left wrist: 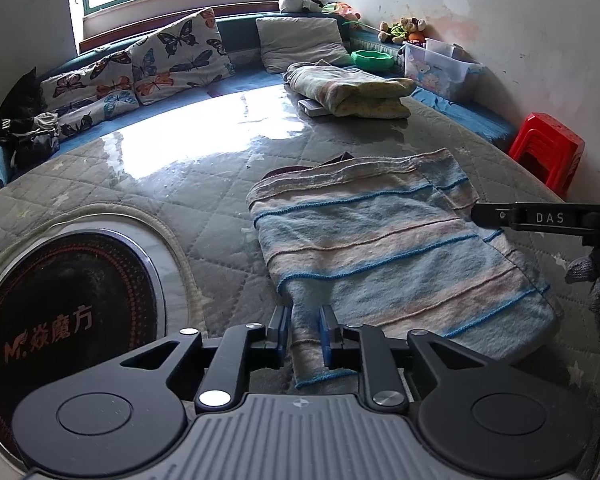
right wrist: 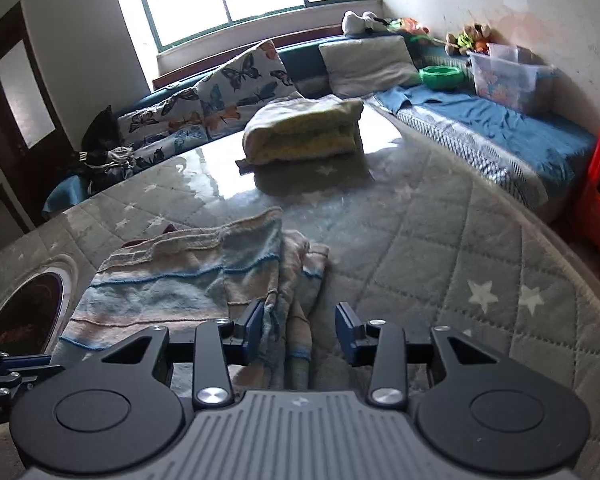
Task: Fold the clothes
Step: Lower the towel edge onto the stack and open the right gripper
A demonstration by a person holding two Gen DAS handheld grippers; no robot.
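Striped towel (left wrist: pixel 400 248) lying on the quilted table (left wrist: pixel 180 192), folded at least once, just right of the round cooker (left wrist: pixel 68 312) set into the table top. A soft, light, napped cloth, I judge: it will drape and sag from any hold, will not slip from rubber pads, and cannot be harmed by a firm pinch. Best taken at a hem or corner, both layers together, so the fold does not slide apart.

My left gripper (left wrist: pixel 305 330) sits at the towel's near corner beside the cooker, its fingers (left wrist: pixel 327 332) parted, a narrow tongue of cloth between them. They do not look clenched on it. My right gripper (right wrist: pixel 300 328) is at the towel's far edge from the cooker, fingers (right wrist: pixel 253 326) spread wide over a bunched, rumpled hem (right wrist: pixel 300 280), gripping nothing.

The left view shows the towel's flat striped face, a dark cloth (left wrist: pixel 300 166) peeping from under its far edge, and the right gripper reaching in from the side. It does not show that the right-hand hem is gathered into ridges, which only the right view makes plain. The right view also shows a door beyond the cooker. Both show a second folded bundle (right wrist: pixel 304 130) farther up the table, well apart from the towel
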